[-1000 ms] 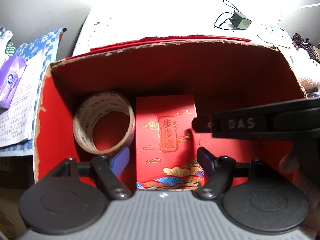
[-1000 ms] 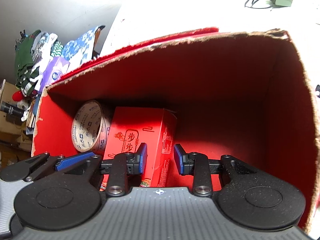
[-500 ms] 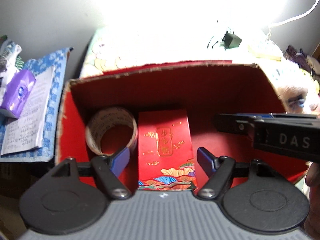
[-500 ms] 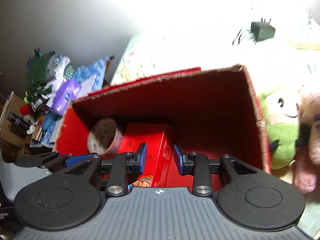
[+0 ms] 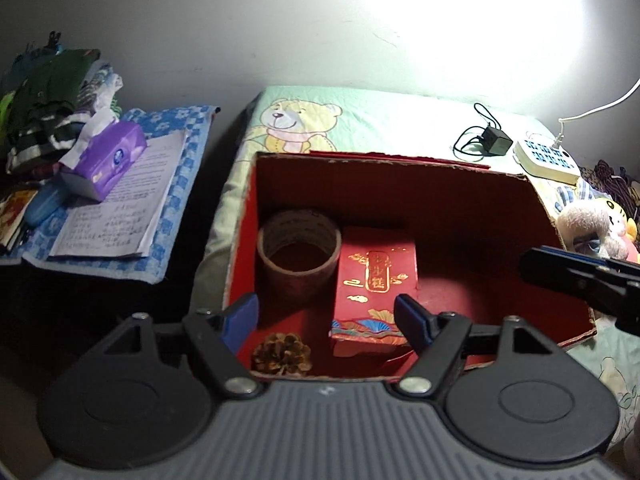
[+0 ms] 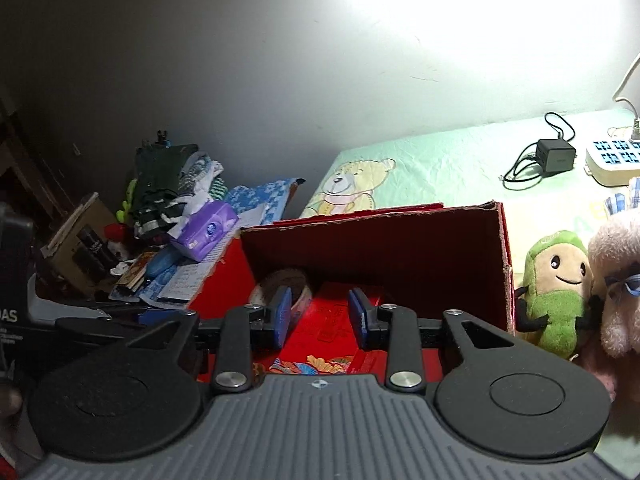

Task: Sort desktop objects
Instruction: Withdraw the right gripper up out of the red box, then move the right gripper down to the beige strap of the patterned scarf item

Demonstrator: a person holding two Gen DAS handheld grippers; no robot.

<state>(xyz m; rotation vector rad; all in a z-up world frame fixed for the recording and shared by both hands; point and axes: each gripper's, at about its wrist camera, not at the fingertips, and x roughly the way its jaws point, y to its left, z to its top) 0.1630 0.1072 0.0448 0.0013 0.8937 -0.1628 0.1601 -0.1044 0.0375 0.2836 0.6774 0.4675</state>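
Quilted bear-print cloth | rough-edged red cardboard box | round tape roll

A plain grey wall, washed out by a bright glare at its upper right, stands behind a bed whose pale green sheet bears a teddy-bear print.

Tissue pack on papers, charger, power strip
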